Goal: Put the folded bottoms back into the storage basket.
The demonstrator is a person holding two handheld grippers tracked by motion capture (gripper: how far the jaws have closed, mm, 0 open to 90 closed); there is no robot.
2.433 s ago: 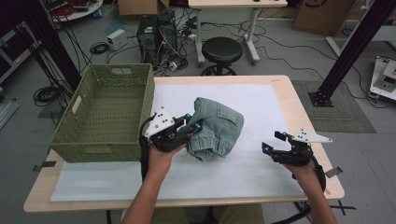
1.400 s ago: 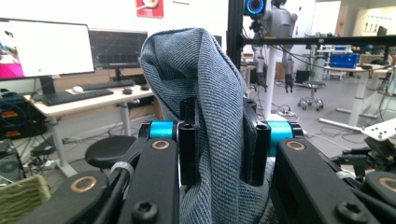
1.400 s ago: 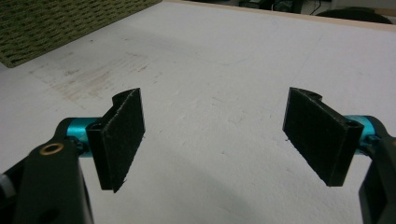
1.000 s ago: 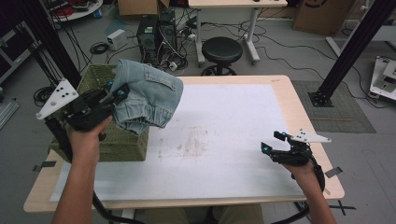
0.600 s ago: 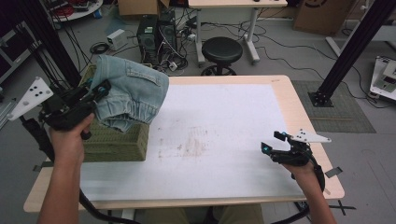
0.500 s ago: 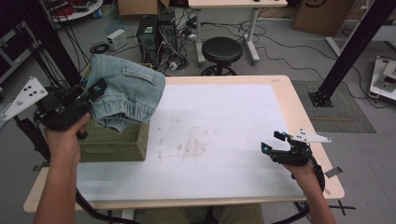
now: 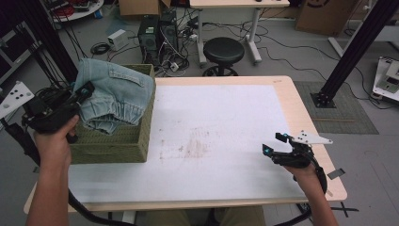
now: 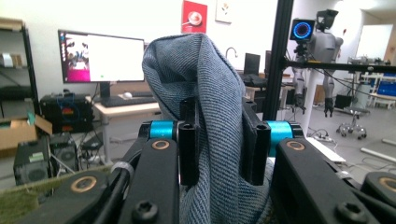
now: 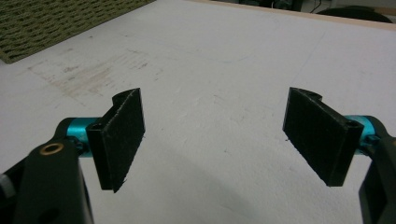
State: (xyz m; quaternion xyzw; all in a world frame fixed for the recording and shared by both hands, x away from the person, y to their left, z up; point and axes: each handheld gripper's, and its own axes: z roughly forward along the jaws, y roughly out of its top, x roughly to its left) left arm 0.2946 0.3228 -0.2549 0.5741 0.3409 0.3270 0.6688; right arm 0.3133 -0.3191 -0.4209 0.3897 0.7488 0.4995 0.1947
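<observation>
Item: folded light-blue denim garment [image 7: 115, 94], with a stitched pocket flap on its upper face. Location: raised over the woven olive-green rectangular basket [image 7: 115, 141] at the left end of the table, its lower folds hanging just above or on the basket's inside; contact cannot be told. In the left gripper view the denim [image 8: 210, 121] rises as a thick fold between the two black jaws and hides most of the room behind.

Left gripper [image 7: 84, 92]: black body with blue-tipped jaws and a grey three-cornered plate, held in the person's left hand [image 7: 54, 141] beside the basket's left wall. Jaws narrow, clamped on the denim fold, pads pressing the cloth on both sides.

Right gripper [image 7: 275, 143]: same build, held in the right hand near the table's front right corner, well apart from basket and garment. Jaws wide, nothing between them; in the right gripper view [image 9: 212, 135] they stand just over the white table cover [image 7: 226, 113].

Surface: white sheet on a light wooden tabletop, with a faint brownish smudge [image 7: 195, 148] near the middle.
</observation>
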